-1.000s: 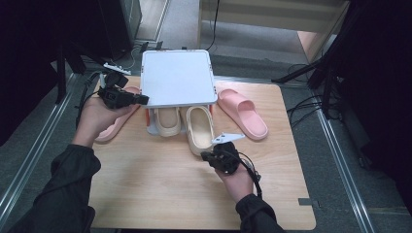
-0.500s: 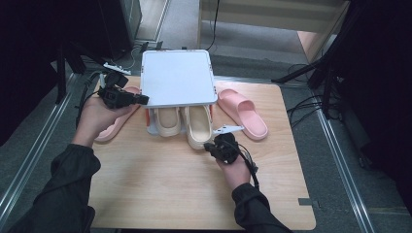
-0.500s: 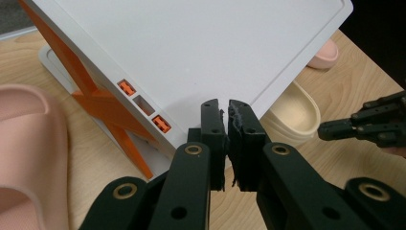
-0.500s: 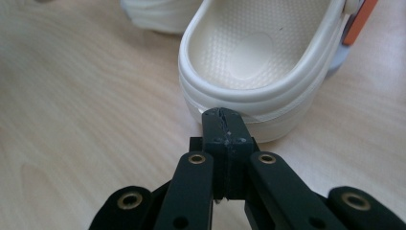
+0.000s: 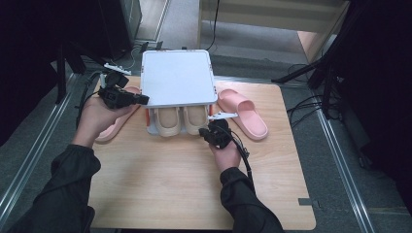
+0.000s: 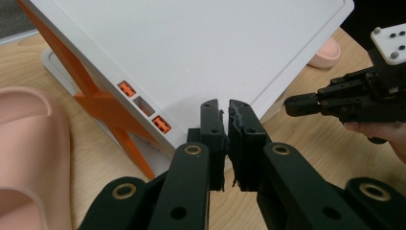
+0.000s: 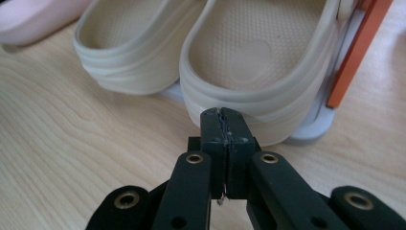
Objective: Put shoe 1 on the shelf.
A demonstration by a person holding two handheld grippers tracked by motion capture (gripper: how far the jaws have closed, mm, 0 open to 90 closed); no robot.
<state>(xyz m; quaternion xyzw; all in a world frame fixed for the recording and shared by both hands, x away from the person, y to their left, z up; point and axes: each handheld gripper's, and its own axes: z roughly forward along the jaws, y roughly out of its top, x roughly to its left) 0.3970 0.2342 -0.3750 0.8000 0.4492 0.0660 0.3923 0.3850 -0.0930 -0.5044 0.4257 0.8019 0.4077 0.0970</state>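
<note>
Since the earlier high view, the right-hand beige slipper [image 5: 196, 119] has slid back under the white shelf top [image 5: 178, 77], level with its mate [image 5: 167, 121]; the right gripper [image 5: 214, 132] has followed it toward the rack.

Both beige slippers sit side by side on the lower tier of a small shoe rack, heels toward the person, toes hidden under the top panel. Rack: white top, white base, orange cross-braced sides [image 6: 103, 103]. In the right gripper view the two heels [image 7: 249, 62] are close ahead, ribbed rims visible, the nearer one resting on the white base beside an orange upright [image 7: 356, 52].

Right gripper: jaws pressed together with nothing between them, tips touching or just short of the rim of the nearer heel — cannot tell which. The right hand [image 5: 228, 154] holds it low at the rack's front right corner.

Left gripper [image 5: 141, 99]: jaws nearly closed, a thin gap, nothing held. Tips are at the left front corner of the white top; in the left gripper view they overlap the panel's edge [image 6: 225, 108], contact unclear. The left hand [image 5: 97, 116] is raised above the table's left side.

Pink slippers: one [image 5: 243, 113] lies on the wooden table [image 5: 170, 189] just right of the rack, toe pointing toward the person's right. The other [image 5: 116, 121] lies left of the rack, partly under the left hand.

Beyond the table: grey floor, dark stands, cables.
</note>
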